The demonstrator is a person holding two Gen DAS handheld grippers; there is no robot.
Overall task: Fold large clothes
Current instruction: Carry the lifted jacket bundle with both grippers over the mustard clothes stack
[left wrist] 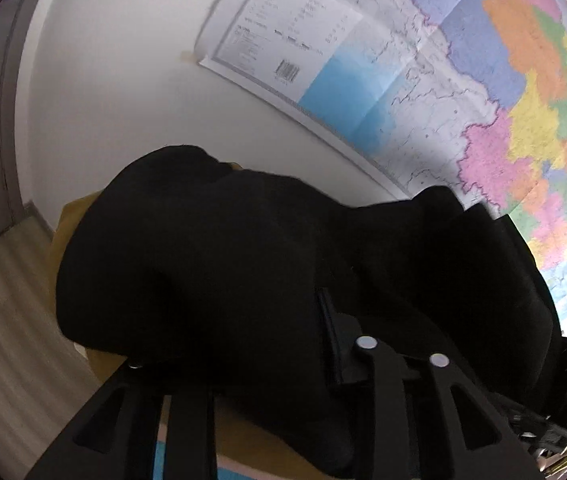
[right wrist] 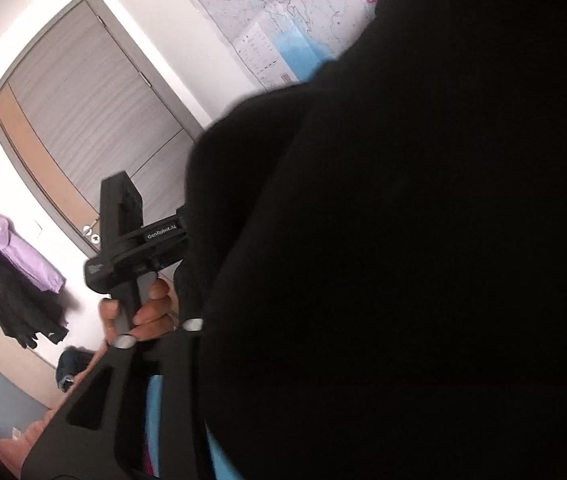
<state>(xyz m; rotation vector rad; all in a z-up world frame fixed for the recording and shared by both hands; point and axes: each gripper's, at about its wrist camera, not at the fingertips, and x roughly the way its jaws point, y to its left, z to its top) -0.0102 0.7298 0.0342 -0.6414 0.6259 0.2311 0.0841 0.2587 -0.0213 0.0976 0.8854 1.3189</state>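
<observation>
Black garment [left wrist: 211,264] fills both views, draped over the left gripper [left wrist: 243,344] and right gripper [right wrist: 171,344], hiding their fingertips; jaw width cannot be told.

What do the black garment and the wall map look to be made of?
Black garment: soft, thick, matte fabric, perhaps fleece or knit; it bulges in rounded folds without shine. Wall map: printed paper, slightly glossy, with visible fold creases.
</observation>
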